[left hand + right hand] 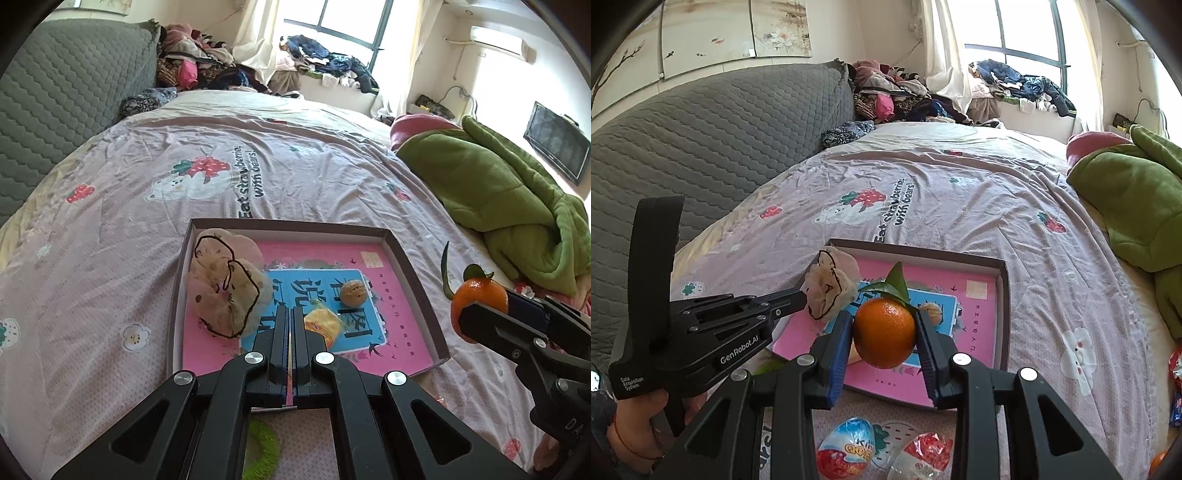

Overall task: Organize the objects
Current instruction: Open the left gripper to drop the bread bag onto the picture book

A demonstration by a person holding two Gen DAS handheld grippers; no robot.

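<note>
The right tongs [884, 334] clamp an orange [884, 334] above the shallow box's [1003, 295] near edge. The left tongs [290, 321] are pinched together, empty, over the box at 9 o'clock. Bare bedsheet [295, 155] spreads toward 12. The tongs partly hide a walnut [932, 309]; foil eggs [846, 452] are cut off at 6.

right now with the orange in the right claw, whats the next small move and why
Probably carry the orange forward over the box and lower it onto bare pink floor. The right claw grips it short of the box, where a walnut already lies.
</note>
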